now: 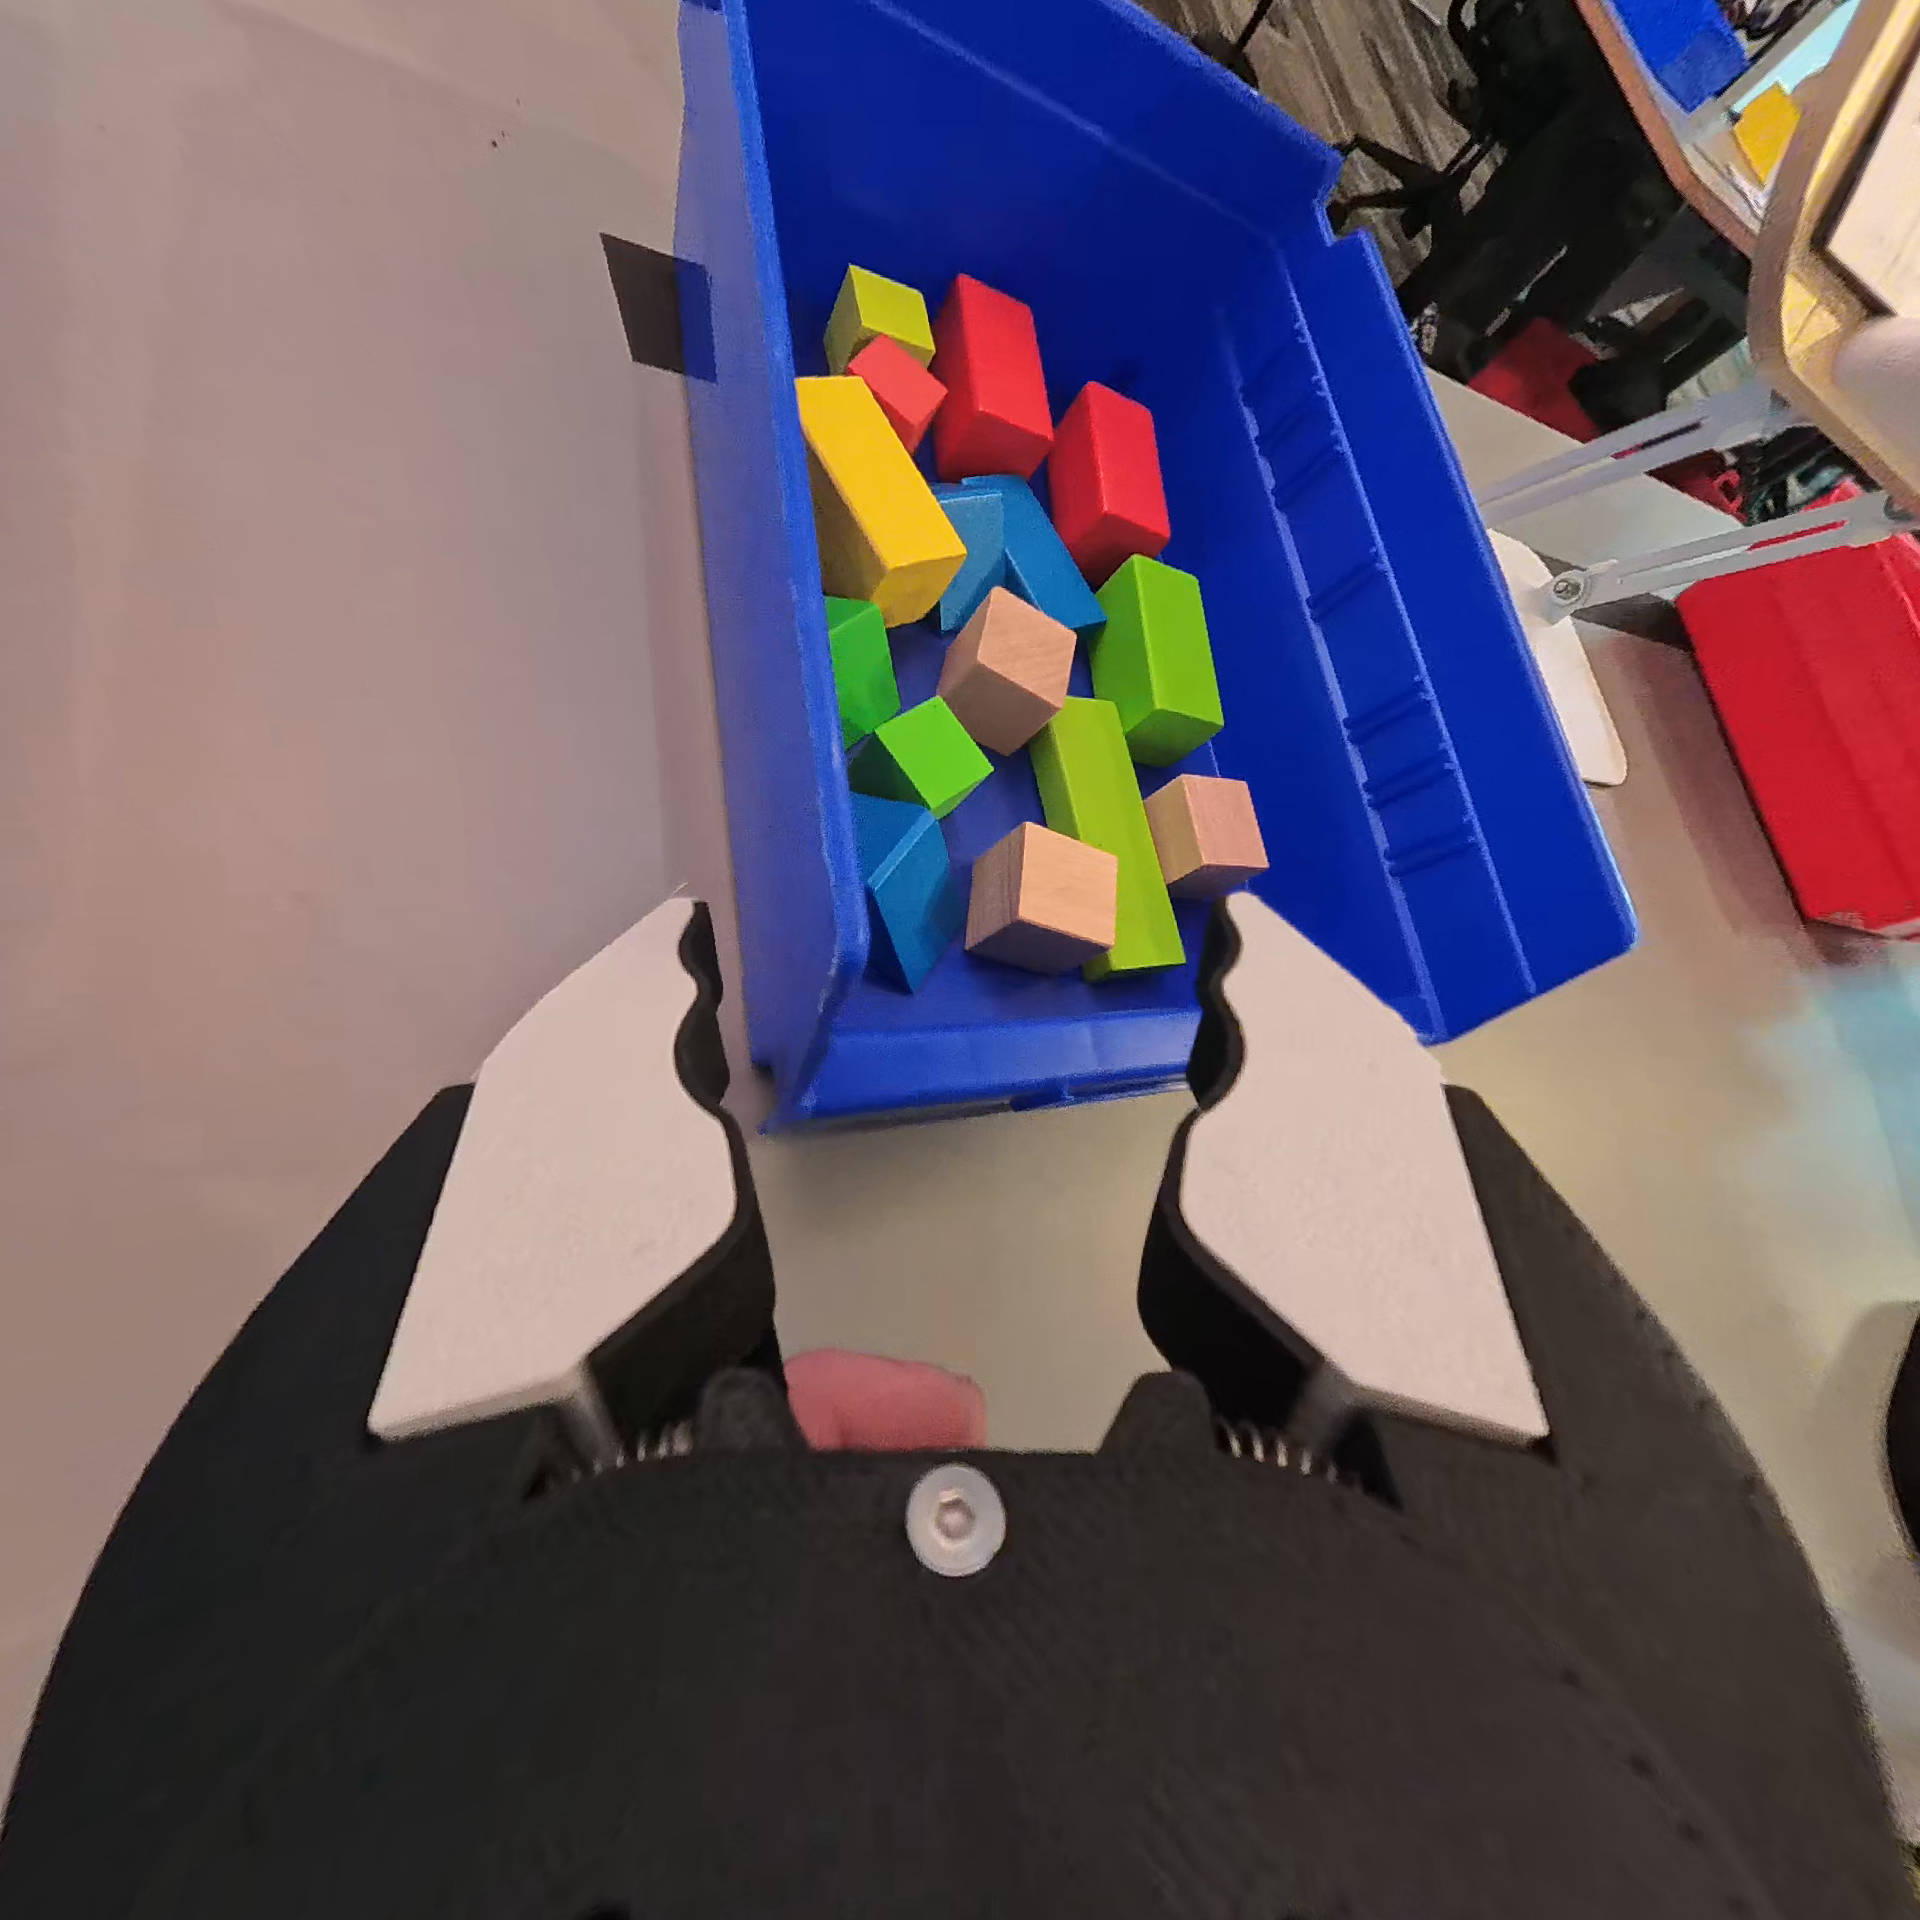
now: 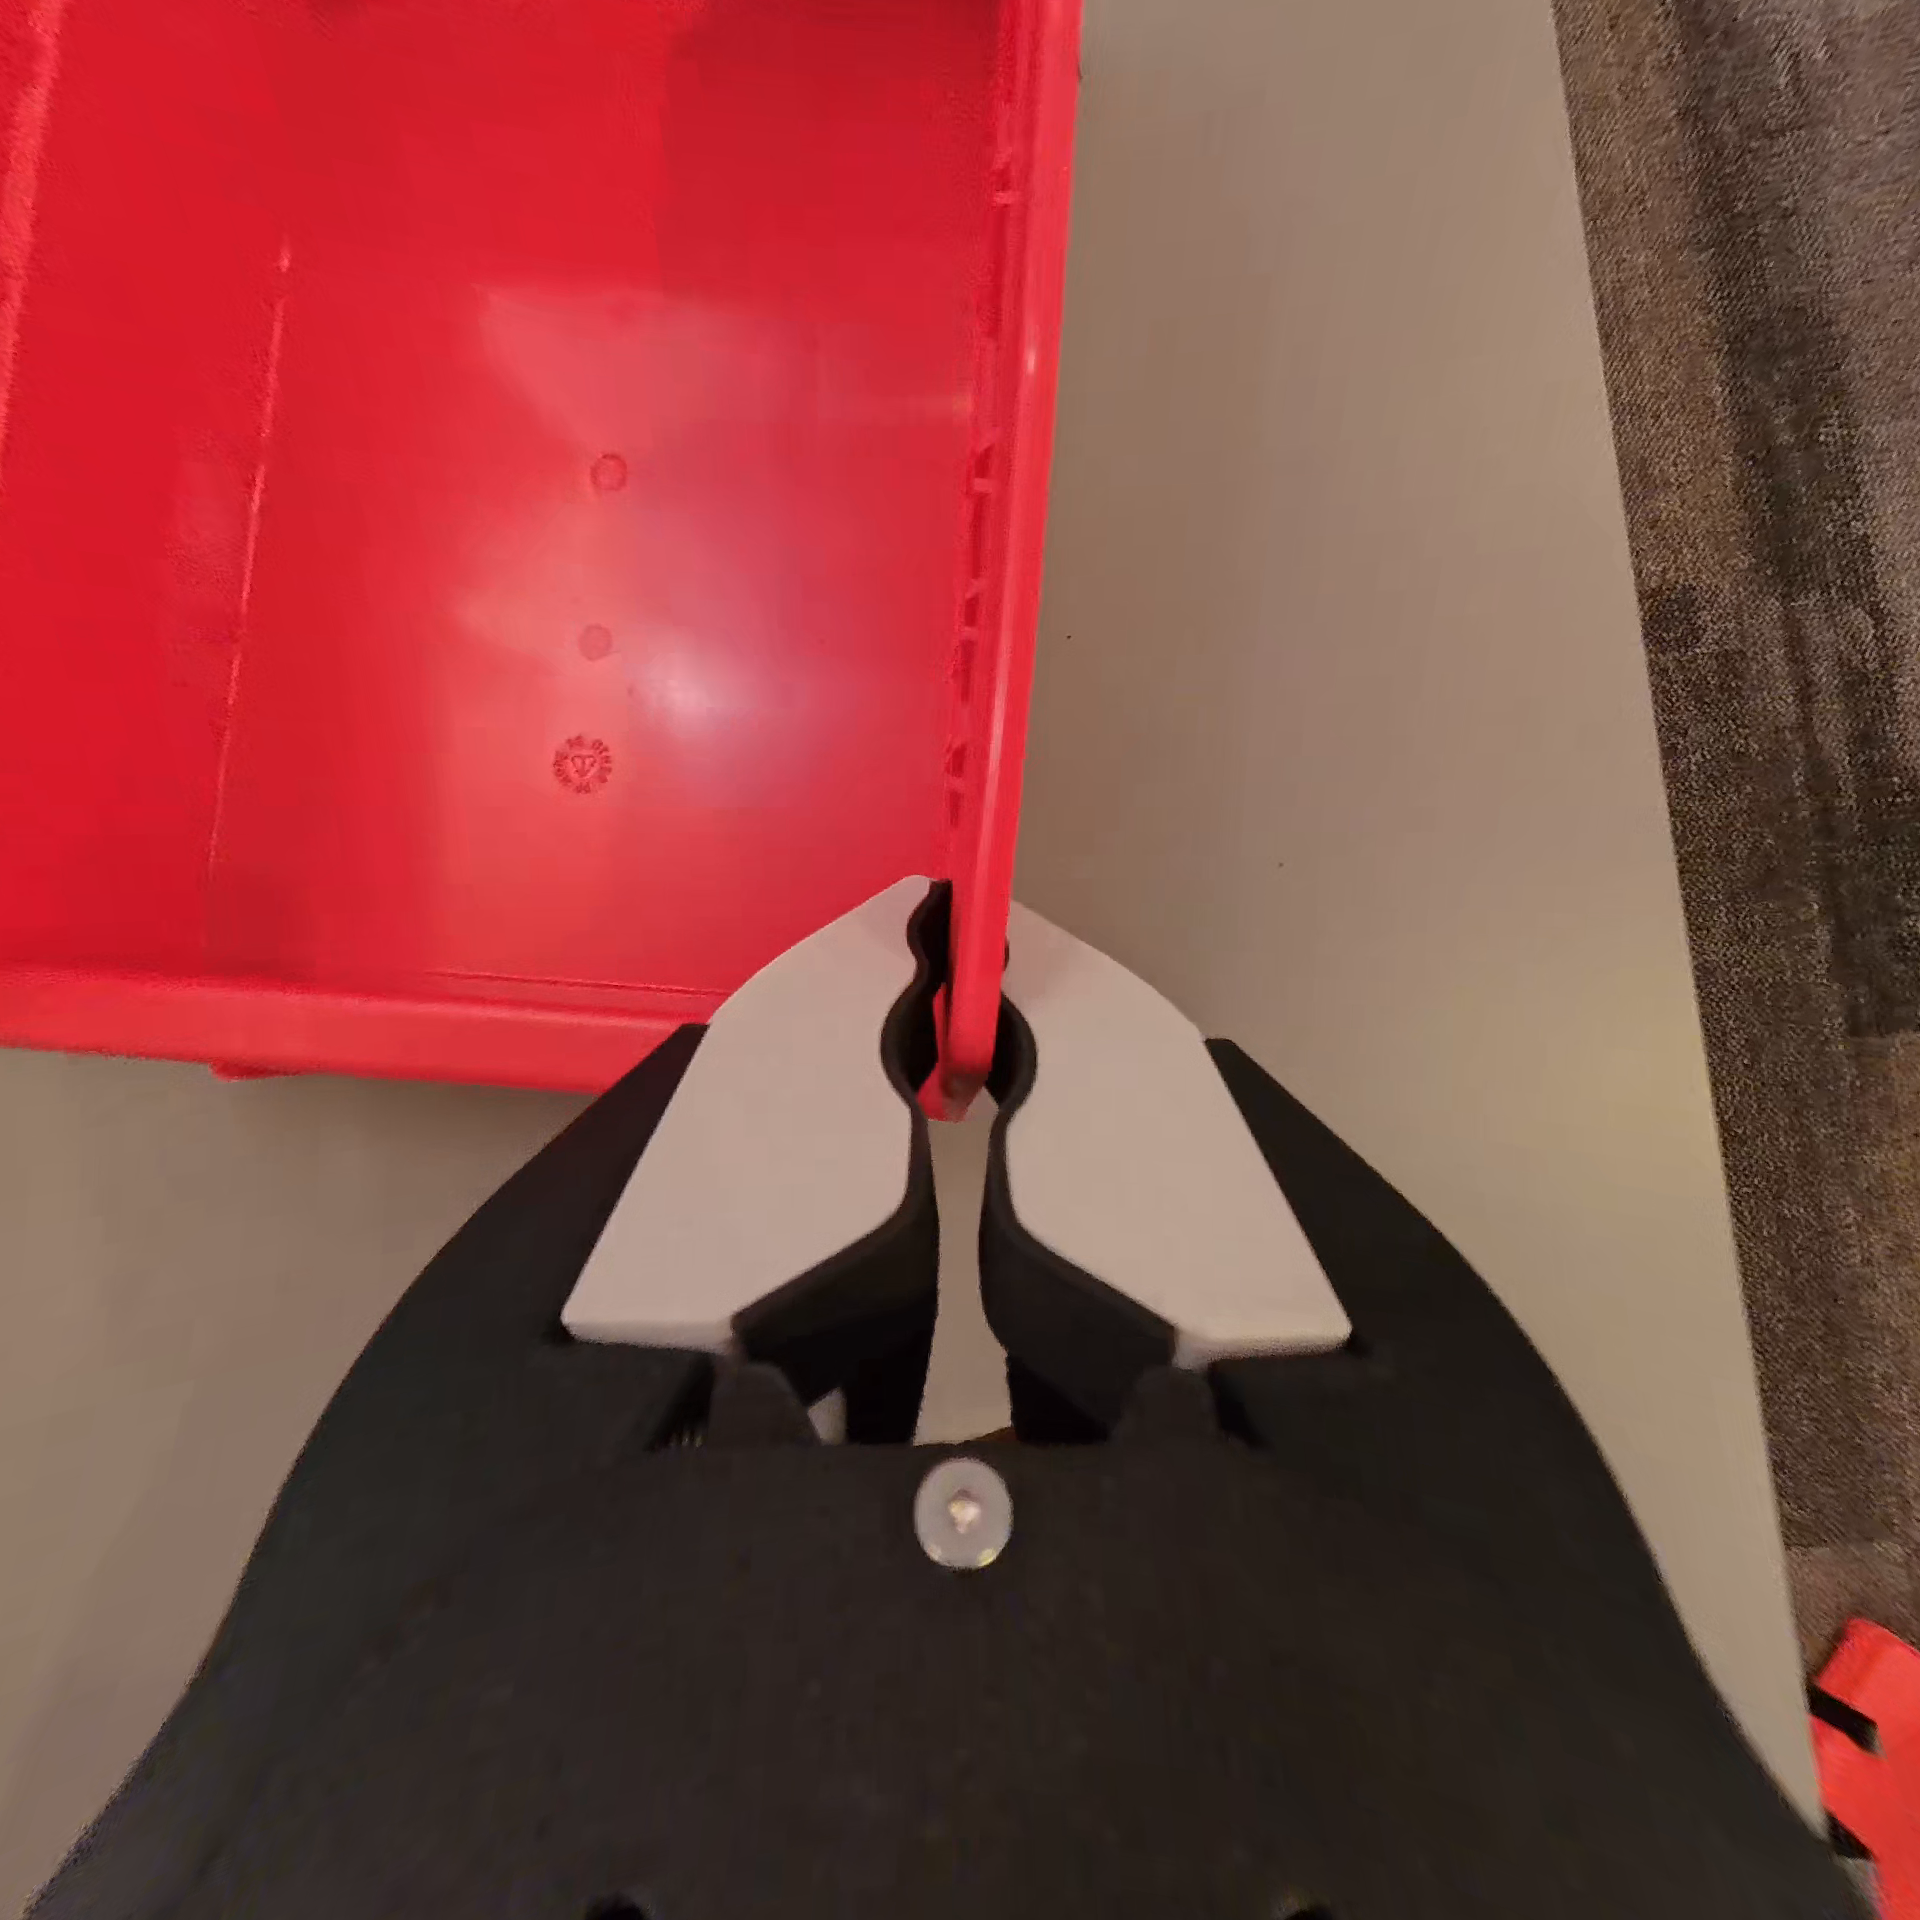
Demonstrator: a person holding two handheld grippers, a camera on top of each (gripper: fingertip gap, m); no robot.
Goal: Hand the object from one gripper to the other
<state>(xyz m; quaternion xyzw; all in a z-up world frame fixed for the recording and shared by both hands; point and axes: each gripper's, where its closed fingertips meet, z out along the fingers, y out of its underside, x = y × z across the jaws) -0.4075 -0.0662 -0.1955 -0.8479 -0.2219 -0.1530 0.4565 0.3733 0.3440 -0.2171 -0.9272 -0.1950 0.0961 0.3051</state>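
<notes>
In the left wrist view, my left gripper (image 1: 964, 914) is open and holds nothing. It hovers over the near end of a blue bin (image 1: 748, 623). The bin holds several loose blocks in red, yellow, green, blue and plain wood; a wooden cube (image 1: 1039, 899) lies nearest the fingertips. No pad touches a block. In the right wrist view, my right gripper (image 2: 977, 909) is shut on the right side wall (image 2: 1029, 416) of an empty red bin (image 2: 520, 520), close to its near corner. The red bin also shows at the right in the left wrist view (image 1: 1829, 727).
Both bins stand on a pale table (image 1: 312, 623). A strip of black tape (image 1: 649, 301) sits by the blue bin's left wall. A white lamp base (image 1: 1569, 665) stands between the bins. The table's right edge meets grey carpet (image 2: 1766, 520). An orange-red object (image 2: 1870, 1714) lies there. One gripper's finger ends stand about 90 cm off the other's. From the left gripper's tips to the wooden cube (image 1: 1039, 899) is close to 7 cm.
</notes>
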